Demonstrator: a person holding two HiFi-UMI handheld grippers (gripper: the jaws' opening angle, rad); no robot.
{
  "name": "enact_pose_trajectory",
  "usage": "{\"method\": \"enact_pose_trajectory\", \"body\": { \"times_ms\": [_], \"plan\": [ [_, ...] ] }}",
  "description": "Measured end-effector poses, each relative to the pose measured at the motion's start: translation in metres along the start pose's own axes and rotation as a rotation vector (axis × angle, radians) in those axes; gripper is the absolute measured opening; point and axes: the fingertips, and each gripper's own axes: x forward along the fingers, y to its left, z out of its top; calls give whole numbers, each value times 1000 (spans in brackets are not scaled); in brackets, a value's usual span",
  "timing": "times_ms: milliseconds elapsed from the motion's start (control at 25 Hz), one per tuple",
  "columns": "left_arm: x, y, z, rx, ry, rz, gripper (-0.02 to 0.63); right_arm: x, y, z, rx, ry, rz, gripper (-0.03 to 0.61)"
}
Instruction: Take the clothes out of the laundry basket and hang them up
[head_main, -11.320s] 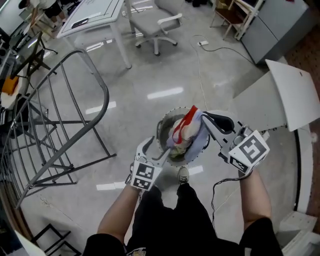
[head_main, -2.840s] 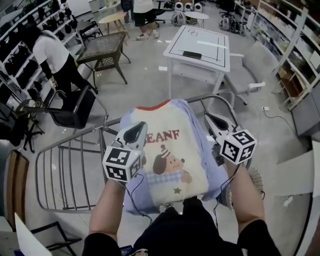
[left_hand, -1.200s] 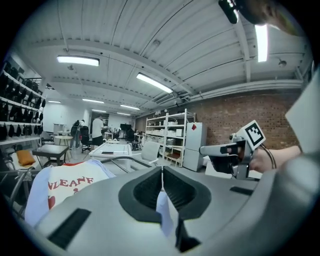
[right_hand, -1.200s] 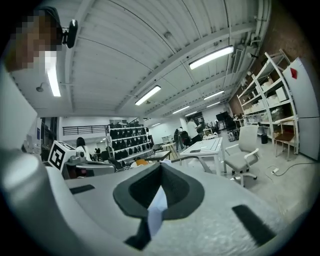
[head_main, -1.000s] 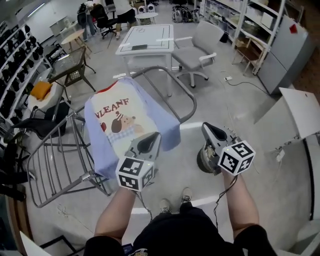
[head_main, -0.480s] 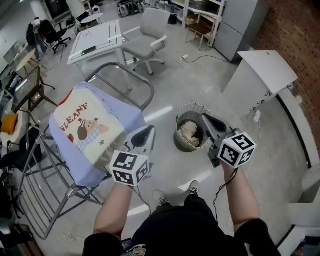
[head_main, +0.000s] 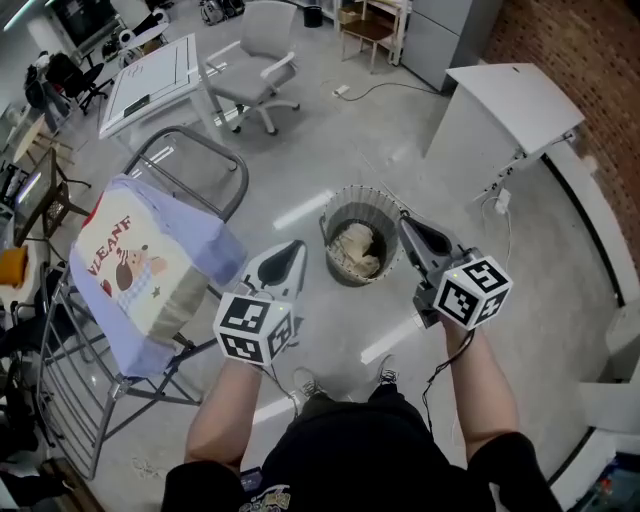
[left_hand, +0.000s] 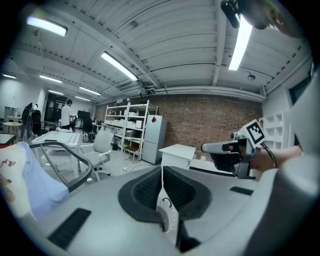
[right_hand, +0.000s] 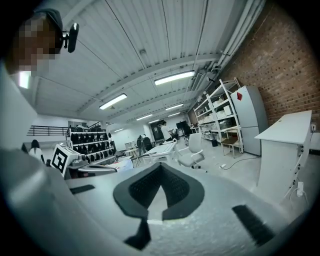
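Note:
The round wire laundry basket (head_main: 337, 203) stands on the floor ahead of me with pale cream clothes (head_main: 354, 249) in it. A lilac shirt with a cream dog print (head_main: 130, 272) hangs over the grey drying rack (head_main: 190, 145) at the left. My left gripper (head_main: 291, 251) is shut and empty, just left of the basket. At the basket's right rim, the right gripper (head_main: 409, 227) is also shut and empty. In the left gripper view the shut left gripper (left_hand: 161, 169) points level across the room, with the shirt (left_hand: 22, 175) at its left. The right gripper (right_hand: 159, 167) points level too.
A white table (head_main: 145, 82) and a grey office chair (head_main: 252, 55) stand beyond the rack. A white cabinet (head_main: 500, 105) stands right of the basket, a brick wall (head_main: 590, 70) behind it. A cable (head_main: 385, 88) lies on the floor. Shelving (left_hand: 131, 125) lines the far wall.
The view has swung right from the rack to the basket. The shirt stays on the rack, now further left. Both grippers have come to the basket's two sides, still shut.

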Motion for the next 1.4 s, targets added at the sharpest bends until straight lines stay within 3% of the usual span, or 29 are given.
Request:
{"method": "enact_pose_trajectory", "body": {
  "times_ms": [360,720,1040,1400],
  "plan": [
    [60,-65,-14,-20,25,130,12,-26,-88,-6,26,34,117,5],
    [105,-102,-22,-38,20,235,14,-37,-138,-15,40,77,202,5],
    [136,-80,-48,-73,79,231,14,-1,-166,-35,92,91,196,6],
    [180,-29,-60,-106,86,203,15,62,-196,-35,107,111,163,9]
  ]
}}
